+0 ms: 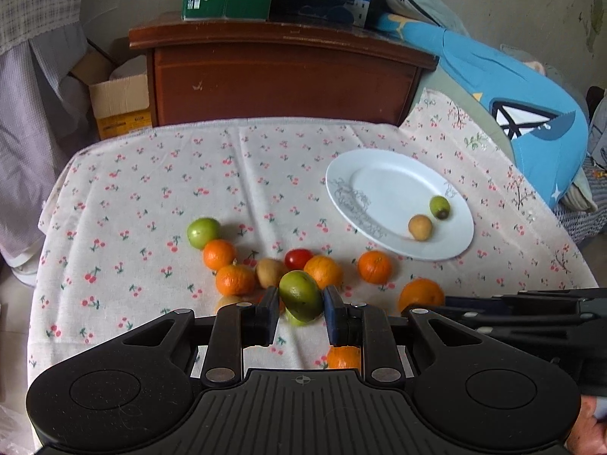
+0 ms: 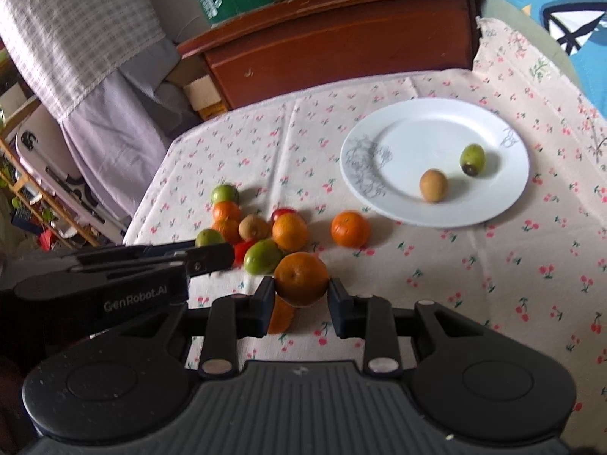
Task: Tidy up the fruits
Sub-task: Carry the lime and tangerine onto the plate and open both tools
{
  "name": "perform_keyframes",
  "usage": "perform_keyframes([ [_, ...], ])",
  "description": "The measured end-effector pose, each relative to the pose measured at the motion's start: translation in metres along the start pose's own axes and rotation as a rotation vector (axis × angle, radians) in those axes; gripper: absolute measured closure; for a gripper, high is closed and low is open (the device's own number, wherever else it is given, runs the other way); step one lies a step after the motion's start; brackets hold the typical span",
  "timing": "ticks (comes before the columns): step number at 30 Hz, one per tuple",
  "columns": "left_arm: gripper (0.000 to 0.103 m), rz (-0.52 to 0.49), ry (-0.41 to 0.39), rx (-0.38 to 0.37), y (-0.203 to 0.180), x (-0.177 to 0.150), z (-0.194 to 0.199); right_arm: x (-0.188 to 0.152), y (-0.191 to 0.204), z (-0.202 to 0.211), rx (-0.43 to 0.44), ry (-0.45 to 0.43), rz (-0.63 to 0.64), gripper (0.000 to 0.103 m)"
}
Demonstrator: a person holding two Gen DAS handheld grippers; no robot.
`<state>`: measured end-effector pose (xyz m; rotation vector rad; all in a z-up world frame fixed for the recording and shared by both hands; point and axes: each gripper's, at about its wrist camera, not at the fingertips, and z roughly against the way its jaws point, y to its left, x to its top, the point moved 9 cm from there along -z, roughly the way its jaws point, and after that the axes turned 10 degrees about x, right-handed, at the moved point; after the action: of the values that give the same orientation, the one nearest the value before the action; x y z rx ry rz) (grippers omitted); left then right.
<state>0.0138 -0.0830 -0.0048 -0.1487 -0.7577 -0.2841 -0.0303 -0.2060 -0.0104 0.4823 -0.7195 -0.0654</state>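
**Two fruits gripped, two on the plate, the pile still loose**

Two grippers each hold one fruit above the cherry-print cotton tablecloth [image 1: 151, 189]. The left gripper [image 1: 299, 303] pinches an oval green fruit with a brownish blush [image 1: 300, 295] between its black pads. The fruit sits tilted, gripped near its middle. The right gripper [image 2: 301, 292] is closed on a round orange mandarin [image 2: 301, 276], and the pads meet it at its widest part.

The round white ceramic plate with grey scrollwork on its rim [image 2: 364, 159] stands well apart from the pile, toward the far right. It carries a small brown kiwi-like fruit [image 2: 433, 185] and a small green fruit with a dark end [image 2: 472, 159], near each other but not touching.

The remaining mandarins, green fruits and a small red tomato [image 1: 298, 258] lie clustered on the cloth, several touching.

Risks, as judged:
- The oval green fruit may pivot or slip out, since it is smooth and tilted in the pads.
- Both grippers work close together, so the arms could collide on the way to the plate.
- A fruit released on the plate may roll off its shallow rim or knock the two there.
- Too firm a squeeze could bruise the mandarin.
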Motion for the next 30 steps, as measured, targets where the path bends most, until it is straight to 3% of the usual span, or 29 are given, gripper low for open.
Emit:
perform_keyframes([
  [11, 0.081, 0.025, -0.048, -0.078, -0.021, 0.047, 0.000, 0.050, -0.026, 0.030, -0.044, -0.120, -0.042, 0.073],
  [16, 0.081, -0.013, -0.042, -0.098, -0.039, 0.061, -0.017, 0.070, -0.056, 0.044, -0.113, -0.167, -0.074, 0.073],
  [30, 0.081, -0.068, 0.055, -0.179, -0.082, 0.063, -0.081, 0.064, -0.124, 0.013, -0.195, -0.086, -0.266, 0.073],
])
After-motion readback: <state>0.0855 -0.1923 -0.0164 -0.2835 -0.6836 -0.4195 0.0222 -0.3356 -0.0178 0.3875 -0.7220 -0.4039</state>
